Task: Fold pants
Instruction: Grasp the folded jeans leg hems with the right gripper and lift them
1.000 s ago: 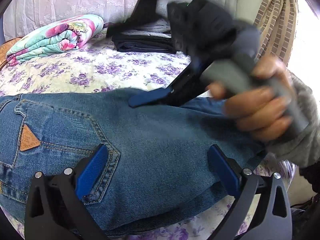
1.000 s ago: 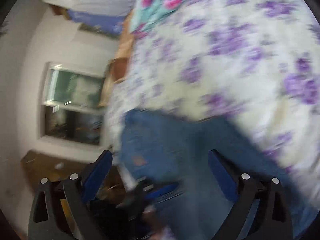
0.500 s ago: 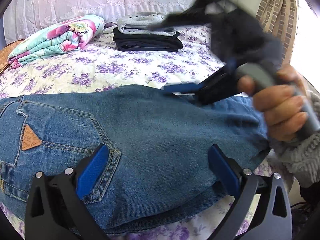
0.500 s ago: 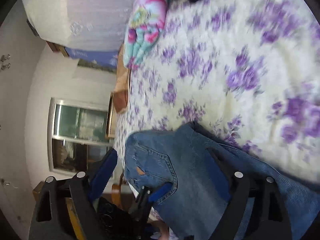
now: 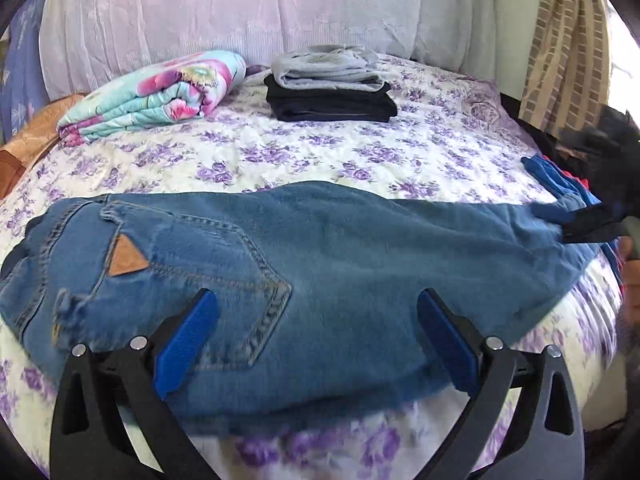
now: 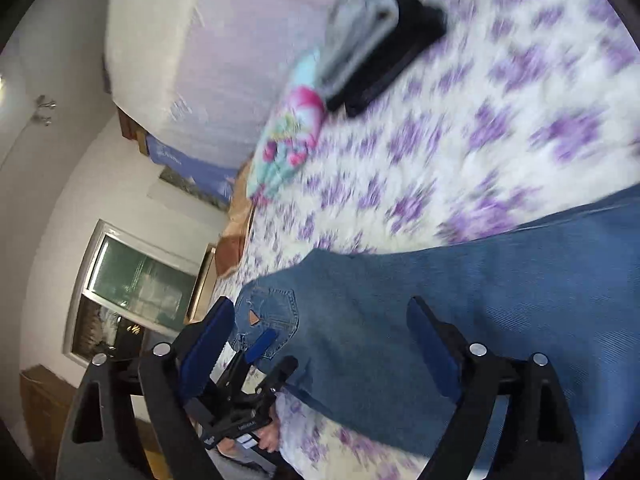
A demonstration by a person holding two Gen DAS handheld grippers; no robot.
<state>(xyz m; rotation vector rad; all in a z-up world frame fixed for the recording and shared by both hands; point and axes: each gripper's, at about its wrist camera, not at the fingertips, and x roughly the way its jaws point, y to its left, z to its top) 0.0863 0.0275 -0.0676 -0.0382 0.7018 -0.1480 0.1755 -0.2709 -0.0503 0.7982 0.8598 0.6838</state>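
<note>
My left gripper [image 5: 316, 332] hangs over the seat of the jeans [image 5: 320, 264] with its jaws spread wide and nothing between them; the blue pads flank the back pocket [image 5: 224, 280] but press on nothing. My right gripper [image 6: 320, 344] is also unloaded: its jaws are easing inward from nearly their widest, with only denim lying flat below them, not pinched. From the left wrist view it shows at the far leg end [image 5: 580, 220], by the hem.

The jeans lie flat along the near edge of the bed [image 5: 360, 152], waistband to my left, legs running right, seemingly already laid leg on leg. I judge the denim fairly heavy and thick for cloth, limp but with enough body to hold a crease, and rough enough not to slip from rubbery pads. The firmest holds should be the doubled hem at the leg end and the stitched waistband, where seams give the jaws something to bite; a pinch mid-leg would likely lift only the top layer.

A tan triangular patch [image 5: 126, 258] sits on the pocket; any lettering on it is too small to read. No other writing is legible.
</note>
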